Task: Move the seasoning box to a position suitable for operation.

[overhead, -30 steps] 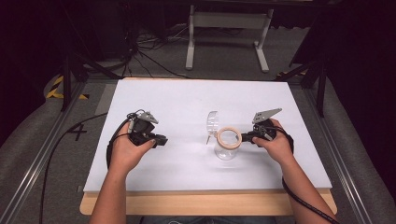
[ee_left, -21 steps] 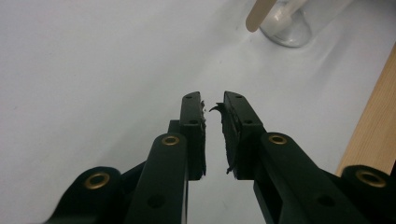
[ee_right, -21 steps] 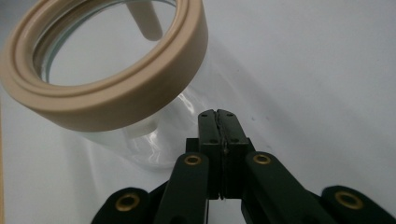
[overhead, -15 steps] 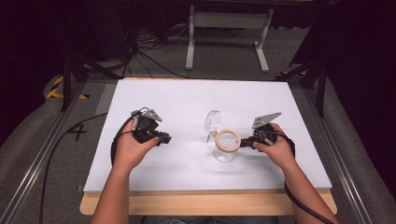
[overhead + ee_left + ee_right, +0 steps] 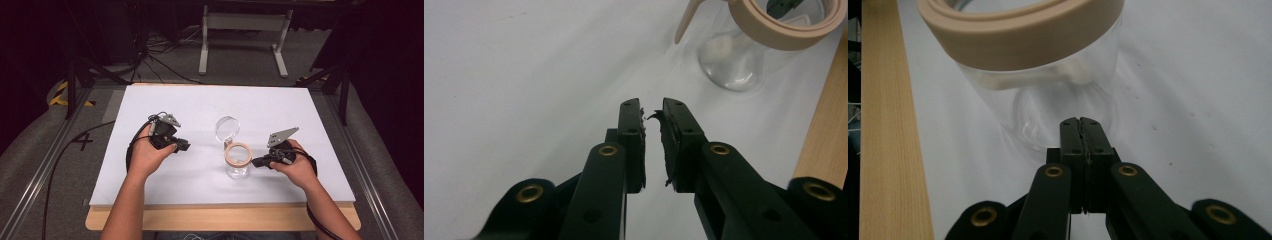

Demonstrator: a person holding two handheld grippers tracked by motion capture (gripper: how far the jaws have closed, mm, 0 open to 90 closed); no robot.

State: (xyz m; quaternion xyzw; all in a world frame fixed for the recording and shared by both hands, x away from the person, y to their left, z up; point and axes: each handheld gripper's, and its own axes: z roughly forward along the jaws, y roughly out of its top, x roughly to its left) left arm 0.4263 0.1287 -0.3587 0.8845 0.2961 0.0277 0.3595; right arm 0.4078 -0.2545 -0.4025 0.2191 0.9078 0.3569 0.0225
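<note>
A clear glass jar (image 5: 237,169) with a beige rim stands near the middle of the white table top (image 5: 200,107). Its round clear lid (image 5: 227,128) is tipped open behind it. My left gripper (image 5: 185,146) lies left of the jar, pointing toward it and well apart from it. In the left gripper view its jaws (image 5: 652,107) stand a narrow gap apart with nothing between, and the jar (image 5: 744,65) is ahead to the right. My right gripper (image 5: 256,162) points at the jar from the right. Its jaws (image 5: 1081,122) are pressed together, empty, just short of the jar (image 5: 1048,100).
A wooden strip (image 5: 220,220) runs along the table's near edge, close behind both hands. A cable (image 5: 60,155) trails off the table's left side. A grey metal stand (image 5: 245,30) sits on the floor beyond the far edge.
My right hand has slid a little toward the near edge, still beside the jar. My left hand has shifted slightly to the right. The jar has not moved.
</note>
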